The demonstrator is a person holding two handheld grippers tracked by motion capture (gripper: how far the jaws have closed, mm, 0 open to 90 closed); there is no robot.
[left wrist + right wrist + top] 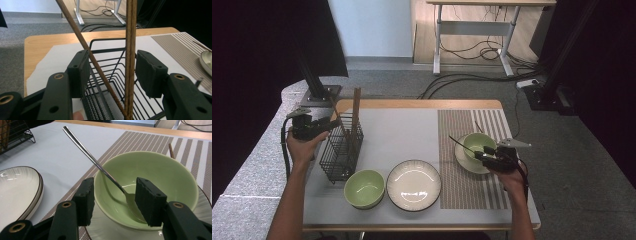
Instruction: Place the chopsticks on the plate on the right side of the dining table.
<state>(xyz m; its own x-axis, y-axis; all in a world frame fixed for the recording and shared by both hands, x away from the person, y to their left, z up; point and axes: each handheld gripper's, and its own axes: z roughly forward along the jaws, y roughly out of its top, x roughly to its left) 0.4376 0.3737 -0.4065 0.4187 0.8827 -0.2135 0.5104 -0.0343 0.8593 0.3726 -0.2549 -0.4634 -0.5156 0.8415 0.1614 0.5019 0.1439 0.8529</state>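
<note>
My left gripper (331,125) (112,72) is open at the top of a black wire basket (341,152) (107,75). Wooden chopsticks (356,111) (131,50) stand upright in the basket between the jaws, and another chopstick (82,40) leans across them. No jaw touches them. My right gripper (486,154) (115,200) is open over the near rim of a green bowl (476,145) (155,170) on a saucer (462,161). A metal spoon (458,142) (100,165) rests in that bowl, handle pointing up and left.
A second green bowl (364,187) and a white dark-rimmed plate (413,184) (17,187) sit near the table's front edge. A striped placemat (467,190) lies under the right bowl. A brown chopstick (170,149) lies behind that bowl.
</note>
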